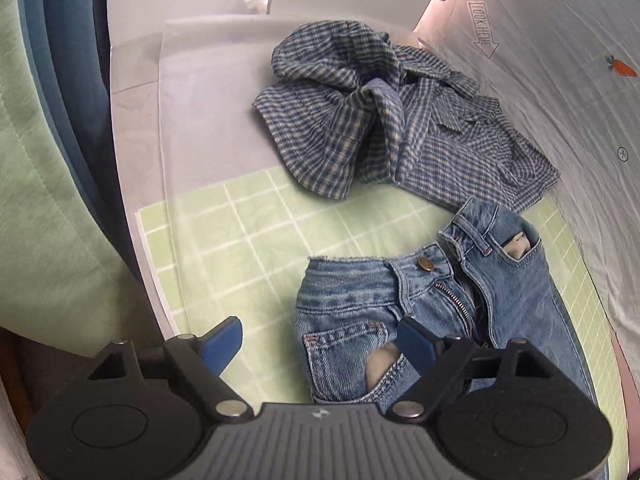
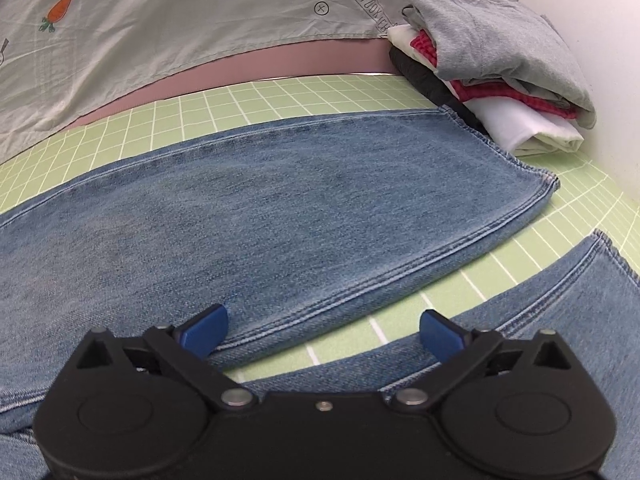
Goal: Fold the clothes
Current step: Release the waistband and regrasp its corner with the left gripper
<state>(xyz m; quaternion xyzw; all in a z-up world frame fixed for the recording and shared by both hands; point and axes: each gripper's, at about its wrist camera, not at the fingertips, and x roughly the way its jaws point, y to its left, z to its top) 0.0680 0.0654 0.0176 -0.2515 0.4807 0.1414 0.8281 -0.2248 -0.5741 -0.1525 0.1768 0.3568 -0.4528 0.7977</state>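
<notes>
The faded denim jeans (image 1: 460,288) lie flat on the green gridded mat (image 1: 240,240), fly unzipped, legs spread. A crumpled blue checked shirt (image 1: 380,120) sits just beyond the waistband, a folded clothes stack (image 2: 492,72) near one hem. Left tongs (image 1: 320,344) and right tongs (image 2: 323,334) both gape apart, gripping nothing.

Left tool (image 1: 320,344) and right tool (image 2: 323,334) both tilted downward, jaws wide apart, nothing gripped.
</notes>
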